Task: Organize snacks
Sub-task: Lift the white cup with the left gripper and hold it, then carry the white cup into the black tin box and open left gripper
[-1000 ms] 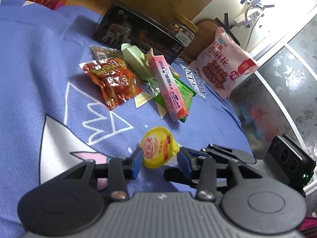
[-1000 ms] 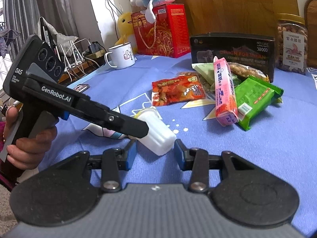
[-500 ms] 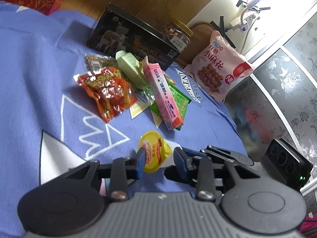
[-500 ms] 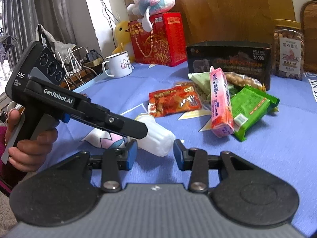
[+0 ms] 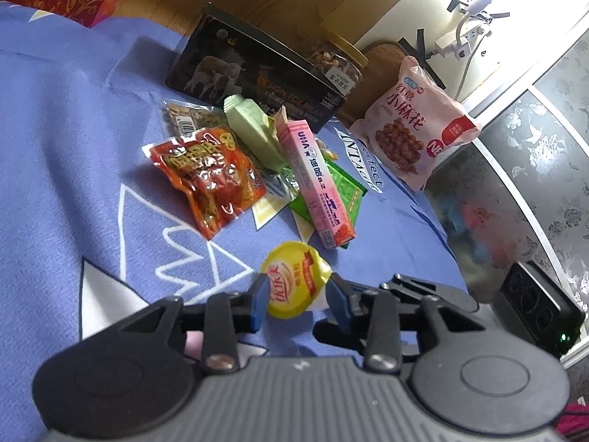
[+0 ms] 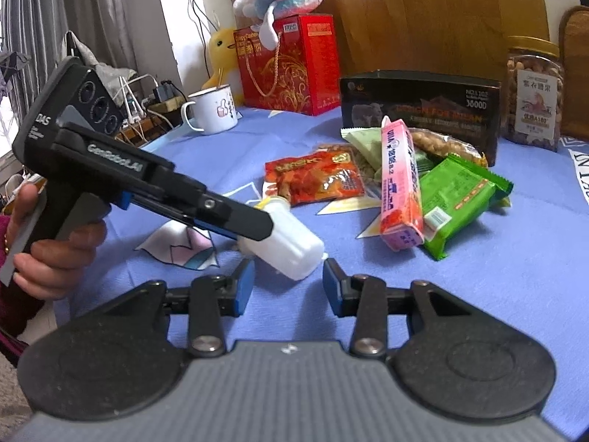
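My left gripper (image 5: 294,300) is shut on a small white drink bottle with a yellow foil lid (image 5: 294,281), held tilted above the blue cloth. In the right wrist view the bottle (image 6: 285,237) sticks out past the left gripper's fingers (image 6: 239,219). My right gripper (image 6: 288,287) is open and empty, just below the bottle's base. A snack pile lies beyond: a red packet (image 5: 208,175), a pink box (image 5: 316,180), a green packet (image 6: 456,199) and a pale green packet (image 5: 250,130).
A black box (image 5: 257,84), a nut jar (image 6: 533,92) and a pink snack bag (image 5: 412,129) stand at the back. A red gift box (image 6: 291,62), plush toys and a white mug (image 6: 213,110) are at the far left of the table.
The left gripper has lifted the bottle and carried it a little toward the snack pile. The right gripper stays open under it.
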A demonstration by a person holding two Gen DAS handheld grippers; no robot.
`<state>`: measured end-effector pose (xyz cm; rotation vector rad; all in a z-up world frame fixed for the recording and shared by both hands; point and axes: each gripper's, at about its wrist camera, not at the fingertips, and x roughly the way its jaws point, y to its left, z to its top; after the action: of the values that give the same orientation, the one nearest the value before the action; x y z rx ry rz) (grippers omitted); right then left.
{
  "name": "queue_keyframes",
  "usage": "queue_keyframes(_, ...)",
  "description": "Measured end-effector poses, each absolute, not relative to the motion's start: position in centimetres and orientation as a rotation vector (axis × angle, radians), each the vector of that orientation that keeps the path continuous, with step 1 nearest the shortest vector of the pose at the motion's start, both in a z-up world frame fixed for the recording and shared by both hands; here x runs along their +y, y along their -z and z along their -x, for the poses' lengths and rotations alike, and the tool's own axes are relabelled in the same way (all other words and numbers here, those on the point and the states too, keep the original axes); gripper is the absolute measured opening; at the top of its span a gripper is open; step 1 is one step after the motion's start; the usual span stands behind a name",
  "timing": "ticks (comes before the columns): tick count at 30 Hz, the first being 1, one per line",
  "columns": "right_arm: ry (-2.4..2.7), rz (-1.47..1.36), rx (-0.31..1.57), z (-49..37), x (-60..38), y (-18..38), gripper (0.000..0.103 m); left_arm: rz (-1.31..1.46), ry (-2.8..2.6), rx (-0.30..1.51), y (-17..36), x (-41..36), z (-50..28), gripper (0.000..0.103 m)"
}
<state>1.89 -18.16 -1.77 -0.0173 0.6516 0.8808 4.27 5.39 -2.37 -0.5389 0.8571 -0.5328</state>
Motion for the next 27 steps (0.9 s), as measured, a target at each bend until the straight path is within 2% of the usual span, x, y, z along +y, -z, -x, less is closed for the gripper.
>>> queue_keyframes(3,-0.887,0.051,0.65,-2.4,-17.7,1.7,0.059,0.536,0.535,0.856,2.4,5.4,-4.3,0.035)
queue_keyframes(10,-0.951,0.105,0.641,-3.0,-15.7,2.0,0.063,0.549,0.548,0.862,2.6,5.6,-4.4,0.035)
queue_keyframes(13,-0.943,0.105,0.633,-3.0,-15.7,2.0,0.058,0.554,0.549,0.86,2.6,5.8,-4.4,0.035)
queue_keyframes(15,-0.931,0.092,0.633,-3.0,-16.0,2.0,0.046,0.55,0.542,0.854,2.5,6.0,-4.4,0.035)
queue_keyframes(21,-0.935,0.07,0.639,-2.3,-16.6,1.9,0.036,0.551,0.544,0.842,2.3,6.4,-4.2,0.035)
queue_keyframes(27,-0.949,0.051,0.641,-1.6,-17.2,1.9,0.036,0.549,0.544,0.845,2.4,6.5,-4.2,0.035)
